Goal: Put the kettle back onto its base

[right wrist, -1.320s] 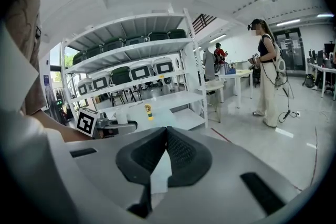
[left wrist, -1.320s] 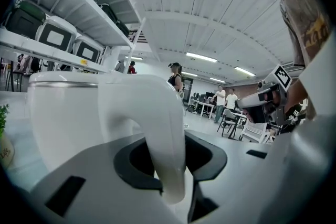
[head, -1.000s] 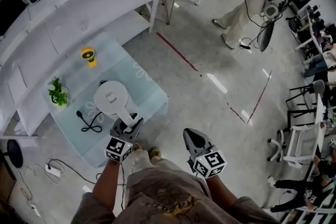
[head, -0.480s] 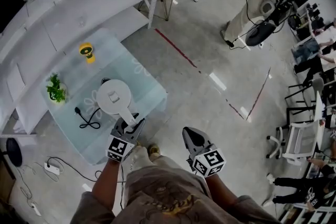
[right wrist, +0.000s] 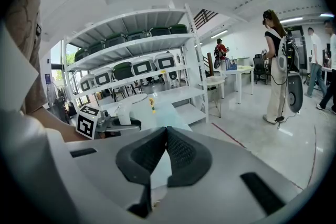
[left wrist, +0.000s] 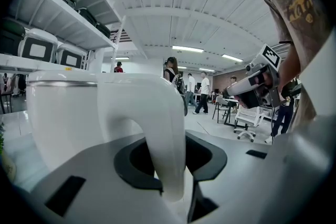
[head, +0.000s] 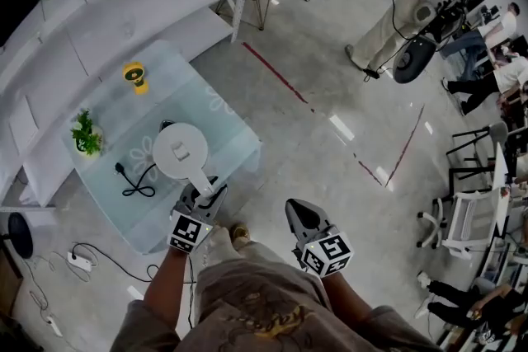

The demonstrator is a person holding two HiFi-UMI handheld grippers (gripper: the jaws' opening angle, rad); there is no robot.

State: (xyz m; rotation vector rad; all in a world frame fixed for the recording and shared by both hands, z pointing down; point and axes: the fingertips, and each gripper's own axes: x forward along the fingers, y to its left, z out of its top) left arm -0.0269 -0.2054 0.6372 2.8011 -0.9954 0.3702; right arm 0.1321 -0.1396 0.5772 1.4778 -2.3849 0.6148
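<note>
The room is an open workshop with a polished grey floor point(head: 330, 177). White shelving point(head: 124, 4) runs along its left side. A low glass surface point(head: 223, 107) stands just beside the shelving, and its opposite long edge faces open floor. On the surface we see a yellow object point(head: 135, 77) near the far end, a small green plant point(head: 86, 136) at the shelving-side edge, and a black cord point(head: 136, 184) coiled just beside the kettle.

The white kettle point(head: 180, 151) is over the near half of the surface, close to the edge nearest us. Its handle point(left wrist: 157, 134) points toward that edge. A dark rim point(head: 164, 126) shows at the kettle's far side. We cannot tell whether this is the base, or whether the kettle rests on anything.

The left tongs point(head: 206, 192) grip the handle at the surface's near edge. In the left gripper view the handle stands upright between the jaws.

The right tongs point(head: 295, 212) hang over the floor to the right of the surface, well apart from the kettle. Their jaws are closed together with nothing between them.

Open floor stretches from the surface's right edge past a red line point(head: 276, 78). A person point(head: 396, 4) stands well beyond that line. A power strip point(head: 80, 261) lies on the floor near the surface's near-left corner.
</note>
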